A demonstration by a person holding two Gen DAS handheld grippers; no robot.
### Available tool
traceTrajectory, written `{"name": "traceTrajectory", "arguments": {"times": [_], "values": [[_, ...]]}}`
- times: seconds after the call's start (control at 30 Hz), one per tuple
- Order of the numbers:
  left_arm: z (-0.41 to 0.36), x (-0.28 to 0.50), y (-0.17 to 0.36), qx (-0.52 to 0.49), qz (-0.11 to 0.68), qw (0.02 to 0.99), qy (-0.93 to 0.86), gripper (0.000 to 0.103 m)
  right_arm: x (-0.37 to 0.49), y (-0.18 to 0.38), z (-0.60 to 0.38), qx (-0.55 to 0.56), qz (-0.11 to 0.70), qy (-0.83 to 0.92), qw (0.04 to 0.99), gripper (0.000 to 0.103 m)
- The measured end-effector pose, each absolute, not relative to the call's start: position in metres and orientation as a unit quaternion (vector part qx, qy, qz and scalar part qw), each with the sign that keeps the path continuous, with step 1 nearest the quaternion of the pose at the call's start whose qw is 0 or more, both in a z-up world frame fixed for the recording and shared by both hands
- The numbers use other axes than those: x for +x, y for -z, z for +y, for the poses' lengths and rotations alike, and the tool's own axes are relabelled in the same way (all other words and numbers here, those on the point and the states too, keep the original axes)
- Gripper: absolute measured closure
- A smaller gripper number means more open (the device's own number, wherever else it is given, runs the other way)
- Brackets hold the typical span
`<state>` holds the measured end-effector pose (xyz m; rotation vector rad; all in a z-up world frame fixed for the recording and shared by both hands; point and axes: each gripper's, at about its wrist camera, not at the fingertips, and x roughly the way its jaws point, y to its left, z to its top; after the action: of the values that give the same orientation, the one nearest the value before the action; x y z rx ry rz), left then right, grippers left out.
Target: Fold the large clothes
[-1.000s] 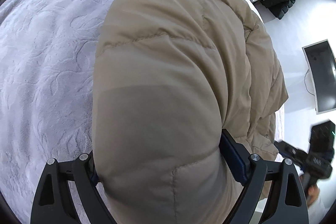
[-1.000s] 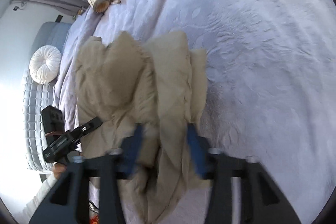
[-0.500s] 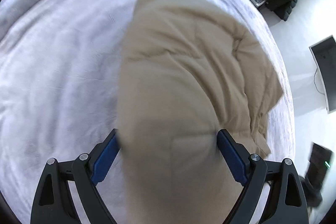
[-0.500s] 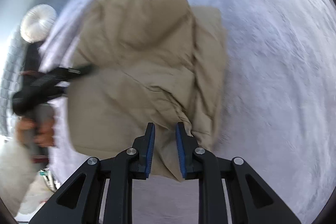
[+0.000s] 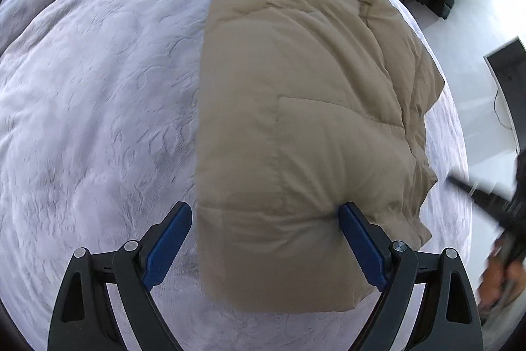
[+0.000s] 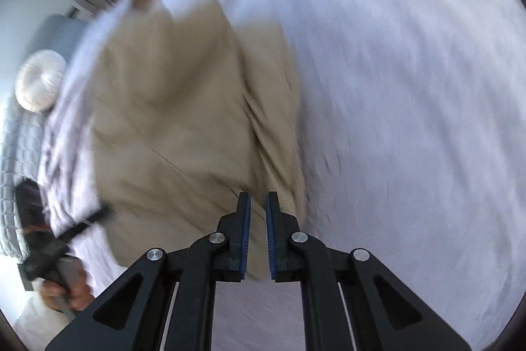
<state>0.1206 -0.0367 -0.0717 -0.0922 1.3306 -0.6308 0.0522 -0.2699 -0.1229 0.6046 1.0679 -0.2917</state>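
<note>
**Tan puffer coat folded on the bed**

Left wrist view: the left gripper has its jaws spread wide, straddling the near end of the tan puffer coat, which lies folded on the lavender bedspread. No readable writing.

Right wrist view: blurred. The right gripper has its jaws nearly together with nothing between them, over the coat's near edge. No labels legible.
</note>
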Motion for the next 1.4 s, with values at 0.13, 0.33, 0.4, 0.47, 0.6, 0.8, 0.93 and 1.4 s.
{"name": "traceTrajectory", "arguments": {"times": [0.13,0.33,0.4,0.47,0.6,0.8,0.93,1.4], "values": [[-0.04,0.118,0.071,-0.035,0.61,0.739,0.284,0.011,0.099,0.101,-0.273,0.26,0.469,0.126,0.835,0.088],[-0.042,0.12,0.072,-0.044,0.616,0.735,0.279,0.011,0.161,0.187,-0.297,0.27,0.547,0.171,0.774,0.093],[-0.045,0.121,0.07,-0.043,0.616,0.735,0.28,0.011,0.167,0.198,-0.306,0.295,0.546,0.173,0.765,0.095],[-0.05,0.121,0.068,-0.034,0.616,0.737,0.277,0.011,0.165,0.204,-0.314,0.325,0.543,0.174,0.754,0.096],[-0.052,0.12,0.065,-0.022,0.617,0.739,0.268,0.011,0.156,0.194,-0.32,0.353,0.541,0.164,0.745,0.095],[-0.049,0.121,0.058,-0.016,0.62,0.741,0.257,0.011,0.13,0.16,-0.301,0.362,0.534,0.146,0.75,0.09],[-0.047,0.119,0.056,-0.015,0.624,0.741,0.247,0.011,0.104,0.143,-0.282,0.344,0.542,0.143,0.753,0.09],[-0.033,0.067,0.006,0.034,0.61,0.756,0.235,0.011,0.032,0.108,-0.234,0.326,0.564,0.138,0.746,0.09]]}}
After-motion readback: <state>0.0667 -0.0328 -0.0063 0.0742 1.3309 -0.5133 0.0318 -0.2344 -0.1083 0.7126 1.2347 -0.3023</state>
